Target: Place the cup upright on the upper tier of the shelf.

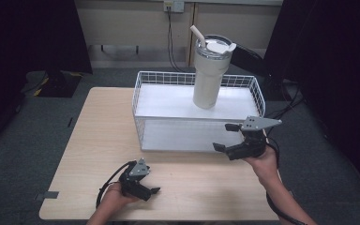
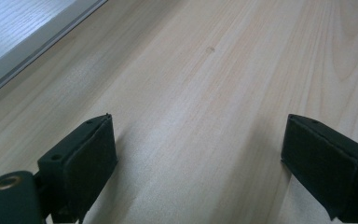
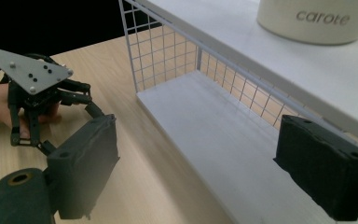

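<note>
A cream tumbler (image 1: 210, 70) with a lid and straw stands upright on the top board of a white wire rack (image 1: 258, 96); its base, marked "carote" (image 3: 318, 18), shows in the right gripper view. My right gripper (image 1: 225, 137) hangs open just in front of the rack's right end, with nothing between its jaws. Beyond its open jaws (image 3: 200, 163) lies the rack's lower board (image 3: 214, 140). My left gripper (image 1: 149, 185) rests low over the table's front, open and holding nothing. Between its pads (image 2: 200, 158) there is bare wood. It also appears at the left as my left gripper (image 3: 81, 100).
The light wooden table (image 1: 98, 140) has bare wood left of the rack and along its front. The rack's lower board edge (image 2: 18, 37) lies ahead of the left gripper. Black cables (image 1: 171, 37) hang behind the table, and dark curtains stand on both sides.
</note>
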Action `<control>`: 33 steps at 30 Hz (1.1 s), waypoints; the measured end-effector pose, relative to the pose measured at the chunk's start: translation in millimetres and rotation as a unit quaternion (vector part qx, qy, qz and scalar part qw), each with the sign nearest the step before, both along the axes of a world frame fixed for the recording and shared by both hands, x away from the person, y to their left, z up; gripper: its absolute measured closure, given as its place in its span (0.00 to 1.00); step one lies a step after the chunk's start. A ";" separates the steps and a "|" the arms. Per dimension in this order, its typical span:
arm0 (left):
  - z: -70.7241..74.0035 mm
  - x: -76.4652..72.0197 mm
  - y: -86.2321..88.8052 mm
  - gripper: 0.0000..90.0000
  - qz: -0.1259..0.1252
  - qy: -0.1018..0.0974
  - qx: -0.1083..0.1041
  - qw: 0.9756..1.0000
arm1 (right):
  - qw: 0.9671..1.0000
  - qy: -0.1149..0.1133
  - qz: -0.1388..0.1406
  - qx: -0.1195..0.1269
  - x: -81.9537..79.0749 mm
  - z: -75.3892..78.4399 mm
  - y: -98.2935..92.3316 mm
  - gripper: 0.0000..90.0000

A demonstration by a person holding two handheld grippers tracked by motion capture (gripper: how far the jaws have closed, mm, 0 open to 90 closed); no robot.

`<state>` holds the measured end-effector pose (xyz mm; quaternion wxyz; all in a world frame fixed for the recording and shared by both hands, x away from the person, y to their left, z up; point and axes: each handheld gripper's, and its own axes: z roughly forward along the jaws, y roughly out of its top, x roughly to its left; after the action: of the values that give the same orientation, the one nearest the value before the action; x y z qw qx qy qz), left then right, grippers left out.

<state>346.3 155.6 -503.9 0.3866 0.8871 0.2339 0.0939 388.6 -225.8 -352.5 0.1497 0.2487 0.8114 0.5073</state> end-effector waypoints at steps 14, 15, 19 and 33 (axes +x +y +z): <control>0.0 0.0 0.0 0.11 0.000 0.000 0.000 1.000 | 1.000 0.020 0.004 -0.009 -9.4 -38.5 -6.1 0.14; 0.0 0.0 0.0 0.11 0.000 0.000 0.000 1.000 | 1.000 0.025 0.003 -0.008 -10.7 -45.1 -6.3 0.14; 0.0 0.0 0.0 0.11 0.000 0.000 0.000 1.000 | 0.999 0.034 0.003 -0.009 -12.0 -56.8 -7.1 0.14; 0.0 0.0 0.0 0.11 0.000 0.000 0.000 1.000 | 0.998 0.053 -0.011 -0.035 -17.3 -96.6 -15.6 0.13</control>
<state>346.3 155.6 -503.9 0.3865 0.8871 0.2339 0.0943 371.4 -241.4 -449.1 0.1205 0.2788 0.8325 0.4633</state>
